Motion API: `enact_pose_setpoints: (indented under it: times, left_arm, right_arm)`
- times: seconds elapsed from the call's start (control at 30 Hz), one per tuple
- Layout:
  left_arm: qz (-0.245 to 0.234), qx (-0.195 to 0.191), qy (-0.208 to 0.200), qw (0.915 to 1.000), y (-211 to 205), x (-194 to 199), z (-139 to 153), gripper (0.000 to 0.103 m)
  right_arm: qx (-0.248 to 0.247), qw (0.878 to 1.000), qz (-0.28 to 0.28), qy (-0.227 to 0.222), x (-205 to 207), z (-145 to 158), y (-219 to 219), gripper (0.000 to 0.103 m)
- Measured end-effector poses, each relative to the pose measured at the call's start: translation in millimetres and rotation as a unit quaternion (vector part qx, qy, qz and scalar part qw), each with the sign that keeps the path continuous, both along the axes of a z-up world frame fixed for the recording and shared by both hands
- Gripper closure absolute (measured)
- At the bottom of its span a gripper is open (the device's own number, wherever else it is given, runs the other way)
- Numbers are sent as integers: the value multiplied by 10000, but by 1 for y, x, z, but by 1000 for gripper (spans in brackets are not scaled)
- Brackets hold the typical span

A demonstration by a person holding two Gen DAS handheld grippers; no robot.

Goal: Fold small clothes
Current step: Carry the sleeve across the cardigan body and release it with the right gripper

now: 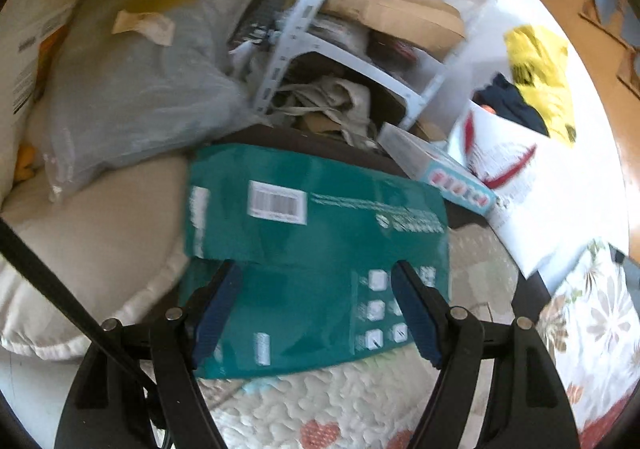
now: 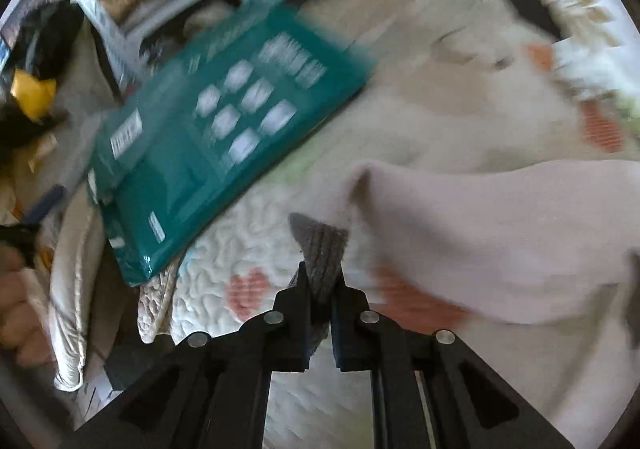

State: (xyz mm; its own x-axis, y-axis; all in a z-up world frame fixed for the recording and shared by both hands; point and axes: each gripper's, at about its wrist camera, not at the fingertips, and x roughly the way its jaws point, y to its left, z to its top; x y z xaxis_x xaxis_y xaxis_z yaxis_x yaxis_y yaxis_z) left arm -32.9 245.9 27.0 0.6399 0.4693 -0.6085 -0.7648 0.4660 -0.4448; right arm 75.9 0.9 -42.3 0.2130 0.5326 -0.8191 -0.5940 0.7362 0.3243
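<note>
Where the right claw (image 2: 321, 281) pinches: pale pink garment (image 2: 500, 241), grey-ribbed cuff (image 2: 320, 245).

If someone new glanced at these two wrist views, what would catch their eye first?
Probably the teal box, lying on the quilted bedspread just ahead of the open left gripper. Next, in the right wrist view, the right gripper is pinched shut on the grey-toed end of a pale pink sock draped to its right.

Quilted cloth bedspread (image 2: 256, 233) is looking bumpy and matt, teal package (image 1: 316, 249) is shining glossy, grey ribbed knit sock (image 2: 322, 249) is looking fuzzy.
</note>
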Motion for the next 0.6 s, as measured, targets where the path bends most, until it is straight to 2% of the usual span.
enact_pose_setpoints:
  times: [0.1,0.13,0.2,0.27,0.3,0.37,0.4,0.43,0.47,0.53,0.6]
  left_arm:
    - [-433,60,99,9990,-25,20,1,27]
    - [-654,49,183,9977,-38,30,0,27]
    - [-966,-12,266,9950,-56,46,-3,27]
    - [-1288,-68,341,9911,-79,60,-6,27]
    - [-1455,-80,381,9886,-93,69,-7,27]
    - [-1725,-48,448,9840,-117,83,-9,27]
    - [-1894,-18,489,9807,-133,90,-10,27]
    - [-2057,2,526,9772,-148,97,-11,27]
    - [-2200,11,556,9739,-160,102,-12,27]
    - [-2482,46,618,9667,-185,111,-15,27]
    - [-2766,137,718,9582,-210,123,-18,26]
  right_arm:
    - [129,9981,-526,-291,9,47,-80,95]
    - [81,9959,-802,-416,10,64,-121,95]
    - [-19,9906,-1268,-506,14,80,-182,95]
    - [-311,9780,-1985,-563,16,87,-259,95]
    - [-463,9696,-2346,-514,18,85,-296,95]
    - [-1105,9435,-3100,-384,23,67,-372,90]
    - [-1640,9254,-3401,-321,25,55,-401,84]
    - [-2165,9010,-3752,-232,24,43,-430,75]
    - [-2257,8874,-4015,-193,17,39,-453,75]
    - [-1745,8888,-4235,-139,0,40,-484,71]
    - [-1412,8927,-4273,-251,-13,44,-501,58]
